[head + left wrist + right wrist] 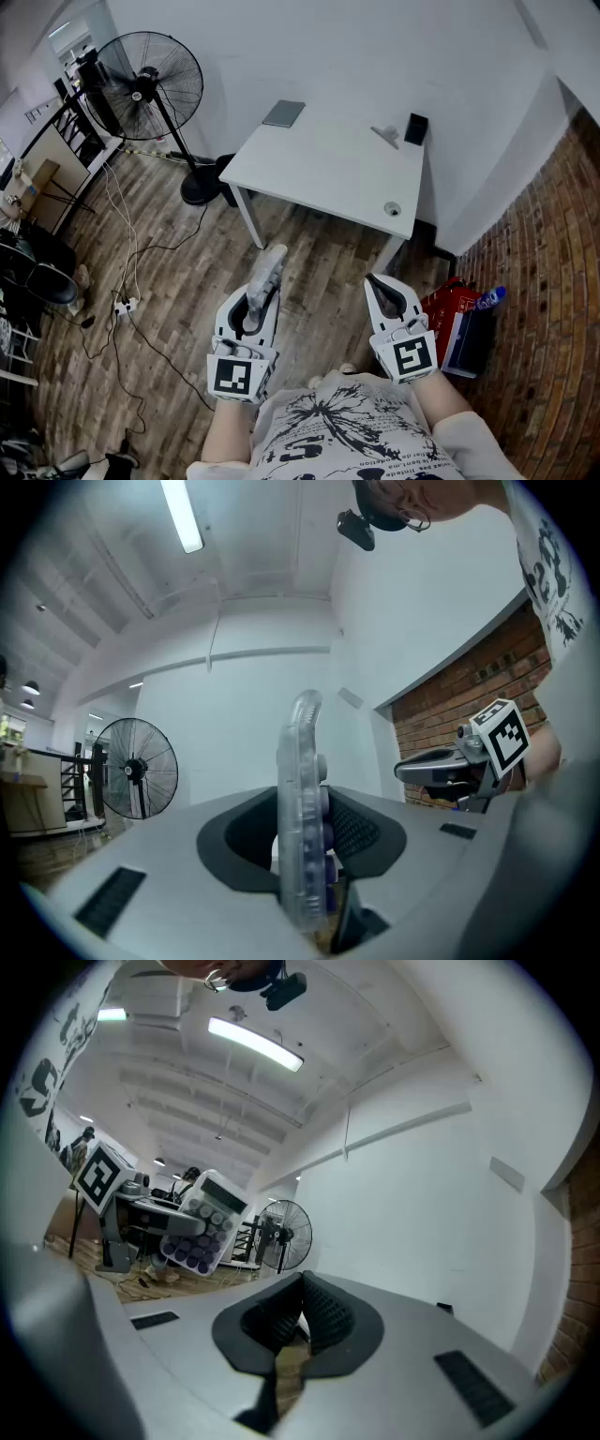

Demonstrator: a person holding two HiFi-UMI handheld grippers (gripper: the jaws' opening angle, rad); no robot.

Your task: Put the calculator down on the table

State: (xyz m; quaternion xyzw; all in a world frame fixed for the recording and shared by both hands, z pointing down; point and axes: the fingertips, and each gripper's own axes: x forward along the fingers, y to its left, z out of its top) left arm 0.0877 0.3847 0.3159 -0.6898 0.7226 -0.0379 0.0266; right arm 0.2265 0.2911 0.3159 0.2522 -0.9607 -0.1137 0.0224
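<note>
The clear-plastic, purple-keyed calculator [302, 817], seemingly light, stiff and slick, is pinched across its flat faces by the fingers of the left gripper [255, 311], while those of the right gripper [301, 1311] are pressed together.

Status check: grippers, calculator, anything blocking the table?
Left gripper shut on calculator, held edge-on. Right gripper shut, empty. Table ahead; small items near its edges only.
</note>
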